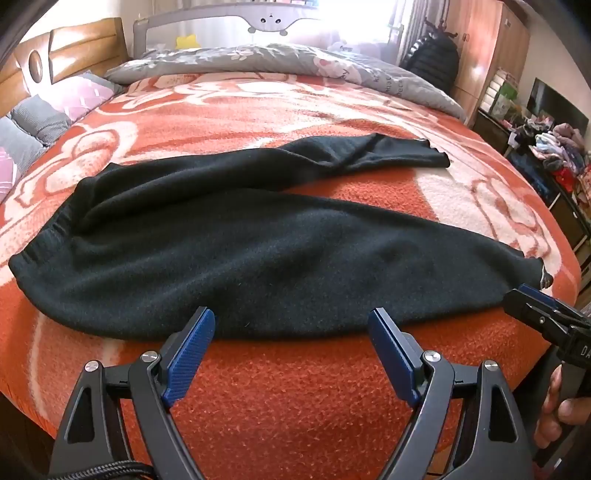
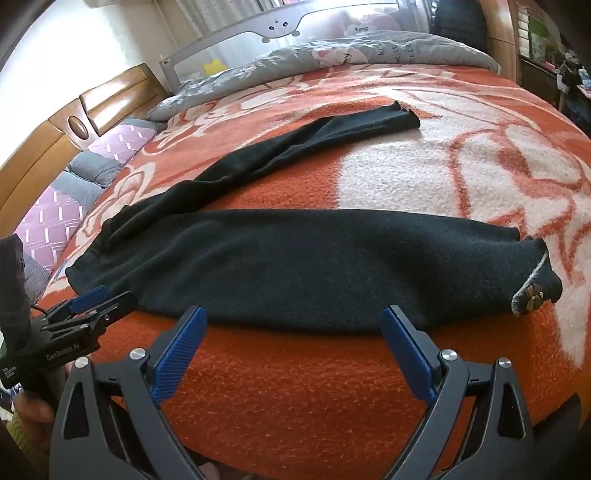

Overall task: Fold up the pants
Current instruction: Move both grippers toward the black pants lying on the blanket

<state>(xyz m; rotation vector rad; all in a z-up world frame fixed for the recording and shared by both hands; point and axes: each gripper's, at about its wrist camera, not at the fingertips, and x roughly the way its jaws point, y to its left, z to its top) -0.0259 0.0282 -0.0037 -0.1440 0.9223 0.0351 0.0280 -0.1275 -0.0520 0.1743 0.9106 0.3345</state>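
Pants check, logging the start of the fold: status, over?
Left gripper open, right gripper open, both at near edge. Black pants spread unfolded on orange blanket, legs splayed. Nothing in the way.

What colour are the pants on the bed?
Black, plain; the pants lie on an orange-and-cream floral blanket. Clearest in the right wrist view.

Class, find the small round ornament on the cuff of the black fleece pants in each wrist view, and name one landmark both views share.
Left wrist view: small round ornament at far right, on the near leg's cuff, partly cut off.
Right wrist view: ornament at lower right, on the cuff's grey-trimmed edge.
Shared landmark: grey bed rail with a cartoon face, top centre.
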